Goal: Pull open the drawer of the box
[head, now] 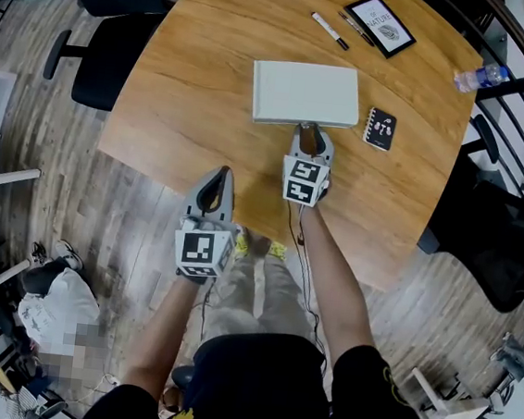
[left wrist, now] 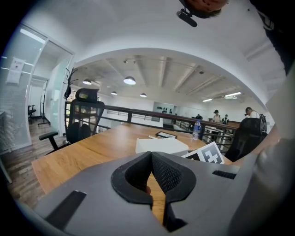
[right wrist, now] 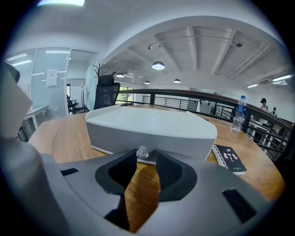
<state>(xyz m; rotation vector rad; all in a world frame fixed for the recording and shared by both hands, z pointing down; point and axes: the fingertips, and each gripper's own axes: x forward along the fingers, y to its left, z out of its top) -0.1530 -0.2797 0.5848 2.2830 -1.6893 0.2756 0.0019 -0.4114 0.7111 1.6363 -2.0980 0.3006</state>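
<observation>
A flat white box (head: 304, 92) lies on the round wooden table (head: 191, 85); its drawer front faces me and looks closed. My right gripper (head: 312, 135) is at the middle of that front. In the right gripper view the small clear drawer knob (right wrist: 142, 151) sits between the fingertips of the right gripper (right wrist: 145, 159), next to the left one, with a gap on its right side. The box (right wrist: 152, 126) fills the view behind it. My left gripper (head: 217, 179) hangs at the table's near edge, its jaws together and holding nothing (left wrist: 151, 156).
A black spiral notebook (head: 380, 129) lies right of the box. Two pens (head: 329, 31) and a framed card (head: 380, 25) lie at the far side. A water bottle (head: 481, 78) sits at the right edge. Office chairs (head: 106, 57) stand around the table.
</observation>
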